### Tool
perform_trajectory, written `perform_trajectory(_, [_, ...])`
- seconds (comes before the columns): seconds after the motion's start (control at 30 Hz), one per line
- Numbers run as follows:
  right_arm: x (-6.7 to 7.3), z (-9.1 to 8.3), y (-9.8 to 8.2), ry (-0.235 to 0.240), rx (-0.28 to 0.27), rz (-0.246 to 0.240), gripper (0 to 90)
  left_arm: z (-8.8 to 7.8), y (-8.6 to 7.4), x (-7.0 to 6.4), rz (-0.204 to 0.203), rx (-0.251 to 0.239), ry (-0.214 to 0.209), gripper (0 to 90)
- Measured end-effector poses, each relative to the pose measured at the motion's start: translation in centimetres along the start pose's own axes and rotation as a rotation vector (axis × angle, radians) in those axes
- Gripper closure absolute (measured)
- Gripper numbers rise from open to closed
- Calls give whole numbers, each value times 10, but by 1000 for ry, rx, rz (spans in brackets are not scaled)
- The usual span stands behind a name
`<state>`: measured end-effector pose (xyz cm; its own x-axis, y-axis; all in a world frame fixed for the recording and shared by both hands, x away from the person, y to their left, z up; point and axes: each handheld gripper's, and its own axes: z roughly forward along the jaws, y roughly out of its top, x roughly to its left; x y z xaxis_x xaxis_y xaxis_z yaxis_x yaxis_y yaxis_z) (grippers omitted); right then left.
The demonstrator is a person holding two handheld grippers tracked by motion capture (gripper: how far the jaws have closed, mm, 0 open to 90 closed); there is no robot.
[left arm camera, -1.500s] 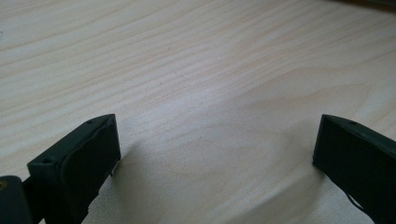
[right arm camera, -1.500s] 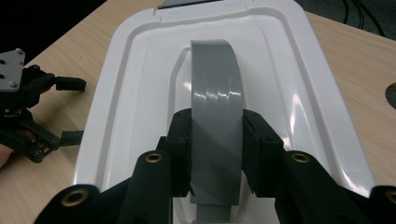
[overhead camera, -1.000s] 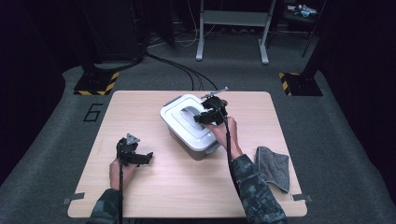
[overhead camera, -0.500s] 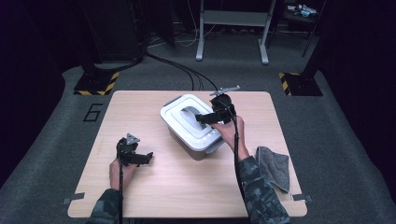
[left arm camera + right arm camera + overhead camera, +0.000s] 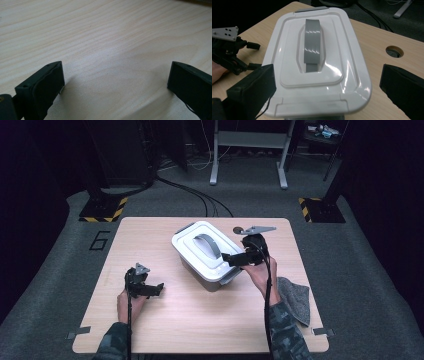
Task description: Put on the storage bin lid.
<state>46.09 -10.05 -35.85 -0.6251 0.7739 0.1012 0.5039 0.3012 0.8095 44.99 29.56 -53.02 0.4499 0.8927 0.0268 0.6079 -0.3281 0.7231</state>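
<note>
A white lidded box (image 5: 202, 251) with a grey handle (image 5: 206, 245) stands mid-table. My right gripper (image 5: 234, 260) hovers at the box's right end and points left across the lid. Its jaws have just been opening and now stand wide, gripping nothing. In the right gripper view the lid (image 5: 317, 65) and its handle (image 5: 312, 43) lie ahead of my right gripper (image 5: 329, 77). My left gripper (image 5: 156, 289) rests on the table to the left of the box, open. In the left gripper view my left gripper (image 5: 116, 75) has only bare wood between its jaws.
A grey cloth (image 5: 296, 298) lies at the table's right edge near the right forearm. A round cable hole (image 5: 394, 51) is in the tabletop (image 5: 200, 320) beyond the box. Bare wood lies in front of the box.
The right gripper has drawn back from the grey handle toward the box's right end, and its jaws have opened wide. The left gripper has stayed put.
</note>
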Motion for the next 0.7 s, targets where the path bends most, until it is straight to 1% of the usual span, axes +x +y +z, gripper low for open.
perform_trajectory(0.03, [-1, -2, -5, -3, -6, 0, 0, -1, 0, 1, 6, 7, -3, 4])
perform_trajectory(0.07, [-1, -2, -5, -3, -6, 0, 0, -1, 0, 1, 6, 7, -3, 4])
perform_trajectory(0.1, [-3, -8, -15, -15, -16, 18, 0, 0, 0, 0, -2, -6, 5, 4])
perform_trajectory(0.33, [-9, -19, -50, -67, -19, 32, 0, 0, 0, 0, -2, -6, 5, 4])
perform_trajectory(0.47, [-14, -22, -72, -79, -17, 54, 0, 0, 0, 0, 2, 3, -1, 4])
perform_trajectory(0.53, [-15, -21, -82, -83, -11, 64, 0, 0, 0, 0, -2, -7, 5, 4])
perform_trajectory(0.57, [-15, -20, -88, -80, -5, 69, 0, 0, 0, 0, 4, 4, -1, 4])
perform_trajectory(0.6, [-14, -18, -93, -81, 3, 75, 0, 1, 0, 0, -3, -7, 5, 4])
perform_trajectory(0.7, [-12, -10, -109, -82, 18, 86, 1, 0, 0, 0, 4, 4, -1, 4])
